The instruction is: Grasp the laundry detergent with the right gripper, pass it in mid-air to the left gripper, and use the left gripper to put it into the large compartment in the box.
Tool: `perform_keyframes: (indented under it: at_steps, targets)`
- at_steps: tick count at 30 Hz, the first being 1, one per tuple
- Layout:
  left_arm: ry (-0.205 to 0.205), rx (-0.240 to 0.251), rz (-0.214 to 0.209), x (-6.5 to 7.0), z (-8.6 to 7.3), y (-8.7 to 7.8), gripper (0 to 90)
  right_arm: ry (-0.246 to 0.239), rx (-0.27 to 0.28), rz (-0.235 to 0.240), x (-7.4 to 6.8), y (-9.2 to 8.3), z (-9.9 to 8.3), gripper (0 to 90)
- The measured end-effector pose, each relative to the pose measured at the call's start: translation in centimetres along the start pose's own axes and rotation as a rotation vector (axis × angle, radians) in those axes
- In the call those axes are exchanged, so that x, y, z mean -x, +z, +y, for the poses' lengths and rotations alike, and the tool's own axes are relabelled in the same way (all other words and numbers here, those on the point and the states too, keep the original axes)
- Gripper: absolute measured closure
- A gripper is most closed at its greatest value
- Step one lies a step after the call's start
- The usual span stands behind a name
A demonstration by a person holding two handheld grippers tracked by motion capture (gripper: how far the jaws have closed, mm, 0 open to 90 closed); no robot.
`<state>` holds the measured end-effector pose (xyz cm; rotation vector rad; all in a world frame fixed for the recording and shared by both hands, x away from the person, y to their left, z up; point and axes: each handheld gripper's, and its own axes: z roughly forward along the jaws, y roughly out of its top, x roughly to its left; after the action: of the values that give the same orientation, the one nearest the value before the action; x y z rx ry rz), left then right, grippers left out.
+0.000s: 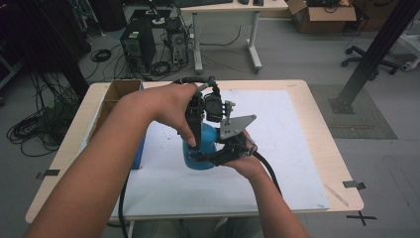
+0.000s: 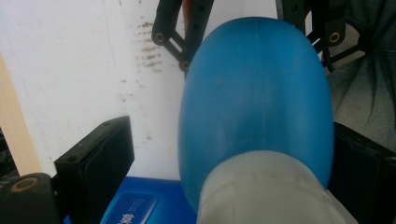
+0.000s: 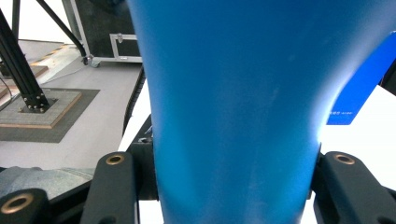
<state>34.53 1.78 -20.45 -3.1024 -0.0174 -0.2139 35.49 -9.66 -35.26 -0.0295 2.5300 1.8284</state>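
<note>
High view: one wooden table (image 1: 317,116) with a white sheet (image 1: 287,148) stands on a grey floor (image 1: 297,54), with two computer towers (image 1: 138,44) and one open cardboard box (image 1: 116,96) at the table's left edge, contents unseen. At the sheet's middle stands one blue bottle (image 1: 200,151) with a pale cap (image 2: 266,191). The right gripper (image 1: 225,153) is clamped on its body; the left gripper (image 1: 195,131) sits over its top, jaws apart, the far one touching it

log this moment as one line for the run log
scene: blue bottle on white mat | left gripper: jaws open around its capped top | right gripper: shut on its lower body | bottle upright
</note>
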Motion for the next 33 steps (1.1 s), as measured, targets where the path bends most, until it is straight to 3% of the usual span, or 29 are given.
perform_keyframes:
  at_steps: [20, 33]
  targets:
    - [0.022, -0.019, -0.022, 0.19, 0.60, 0.26, 21.8, 0.017, 0.003, -0.008, -0.12, -0.31, 0.20, 45.4]
    - [0.034, -0.013, -0.028, 0.30, 0.85, 0.33, 27.2, 0.000, 0.015, -0.022, 0.01, -0.52, 0.52, 45.4]
